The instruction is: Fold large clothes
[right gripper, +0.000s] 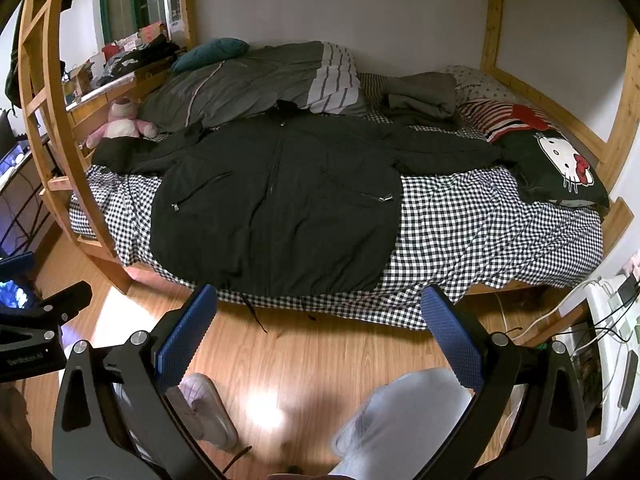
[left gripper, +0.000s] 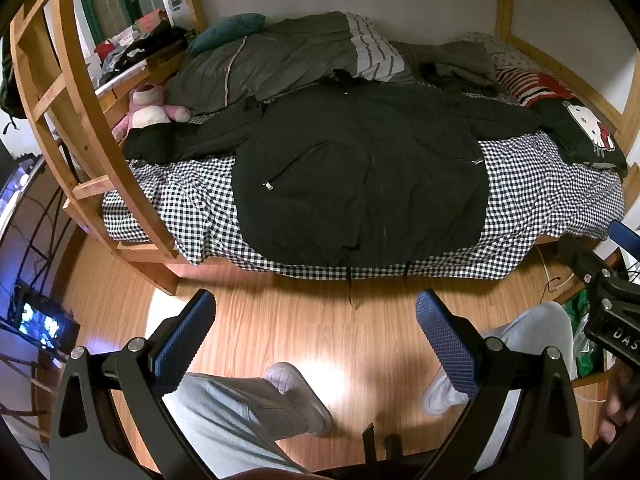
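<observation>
I see the black jacket (left gripper: pixel 360 176) spread flat on the checkered bed (left gripper: pixel 540 200), sleeves out. Both my left tool (left gripper: pixel 316 332) and right tool (right gripper: pixel 320 328) hang open over the floor, a wooden ladder (left gripper: pixel 80 120) left of the jacket

I see a checked sheet (right gripper: pixel 460 216) on the bed, a grey duvet (right gripper: pixel 240 84) beside a teal pillow (right gripper: pixel 212 50), a pink plush toy (right gripper: pixel 120 122), and a wooden floor (right gripper: pixel 320 360)
</observation>
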Available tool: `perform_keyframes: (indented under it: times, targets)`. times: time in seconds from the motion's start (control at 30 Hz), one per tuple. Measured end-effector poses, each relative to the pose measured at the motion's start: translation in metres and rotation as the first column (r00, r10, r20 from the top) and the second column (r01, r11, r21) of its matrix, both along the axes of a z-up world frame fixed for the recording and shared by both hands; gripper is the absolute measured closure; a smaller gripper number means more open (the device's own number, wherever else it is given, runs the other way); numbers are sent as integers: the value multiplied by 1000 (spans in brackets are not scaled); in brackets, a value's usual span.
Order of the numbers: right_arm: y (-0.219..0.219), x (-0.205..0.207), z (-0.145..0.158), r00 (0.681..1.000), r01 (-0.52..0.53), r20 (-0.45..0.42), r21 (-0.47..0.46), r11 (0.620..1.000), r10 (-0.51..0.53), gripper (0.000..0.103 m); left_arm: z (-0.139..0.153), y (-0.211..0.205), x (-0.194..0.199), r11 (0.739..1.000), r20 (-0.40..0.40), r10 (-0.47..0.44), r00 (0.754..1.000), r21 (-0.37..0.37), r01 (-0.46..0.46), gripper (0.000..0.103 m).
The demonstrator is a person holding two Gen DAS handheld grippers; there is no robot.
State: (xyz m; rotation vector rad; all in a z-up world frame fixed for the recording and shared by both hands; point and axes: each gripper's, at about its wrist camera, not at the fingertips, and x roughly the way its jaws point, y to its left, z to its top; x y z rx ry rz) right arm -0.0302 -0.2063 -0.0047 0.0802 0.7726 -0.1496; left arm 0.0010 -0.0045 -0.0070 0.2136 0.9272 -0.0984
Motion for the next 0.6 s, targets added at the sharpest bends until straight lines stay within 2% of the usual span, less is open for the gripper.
perform_keyframes:
  times: [0.6]
  targets:
    - [-1,1,0,1000,-7,-4,9,1000,7,3,1,-1,2,1000,-7,-3,1000,5,3,5]
